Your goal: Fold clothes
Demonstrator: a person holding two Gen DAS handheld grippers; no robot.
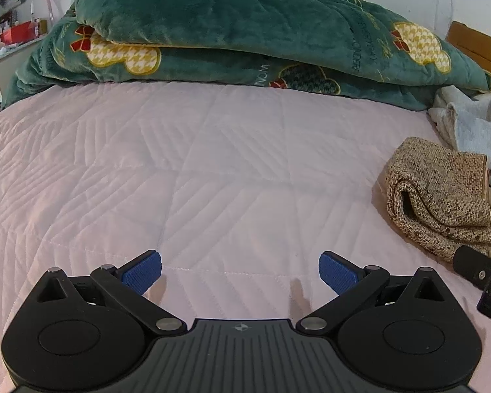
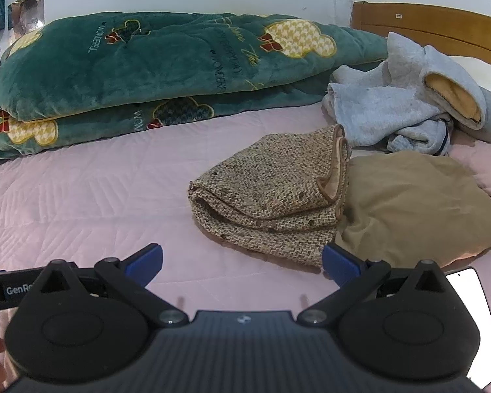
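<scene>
Surface: I see a pink quilted bedspread (image 1: pixel 212 163) with a folded green blanket (image 1: pixel 229 32) along its far side, against a white wall.
Left gripper: my left gripper (image 1: pixel 240 273) hangs low over bare bedspread, level, its blue pads (image 1: pixel 142 271) spread wide and holding nothing.
Right gripper: my right gripper (image 2: pixel 242 263) points at the clothes, fingers spread wide and empty; its right pad sits just beside the near edge of the tweed garment (image 2: pixel 271 193).
Clothes: the folded tweed garment lies touching a tan garment (image 2: pixel 419 203) to its right; a crumpled grey hoodie (image 2: pixel 409 98) sits behind them.
Far right: a wooden headboard (image 2: pixel 442 23).
</scene>
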